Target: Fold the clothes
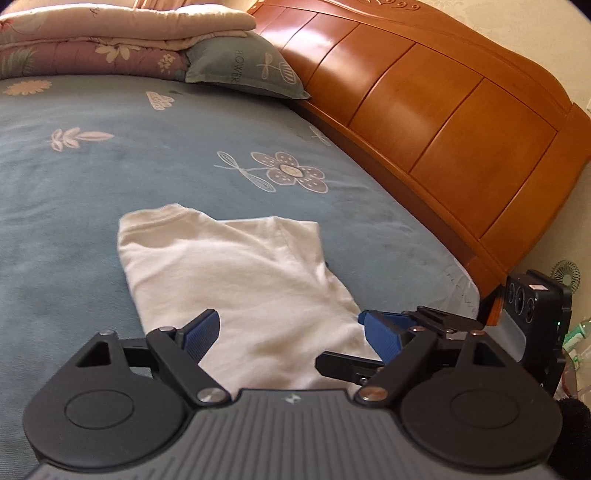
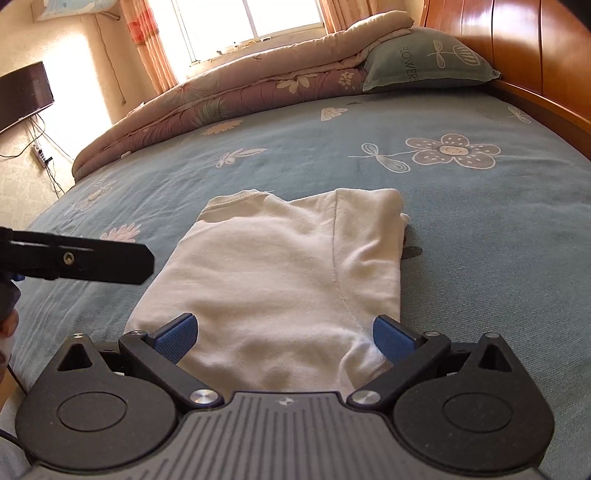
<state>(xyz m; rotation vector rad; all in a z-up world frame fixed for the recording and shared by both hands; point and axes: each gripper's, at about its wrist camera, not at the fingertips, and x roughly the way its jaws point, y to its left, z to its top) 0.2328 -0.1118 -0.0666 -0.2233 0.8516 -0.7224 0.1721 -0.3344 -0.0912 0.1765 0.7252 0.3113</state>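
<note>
T-shirt [image 1: 236,280]; television [image 2: 22,96] only in right view.

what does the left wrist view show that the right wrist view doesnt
Only the left wrist view: the full sweep of the wooden headboard and a small fan beside the bed. Only the right wrist view: the window, curtains and a wall-mounted TV. Both: the white t-shirt, already partly folded, on the blue floral bedsheet, the pillow, the folded quilt, and open tongs on each side.
</note>
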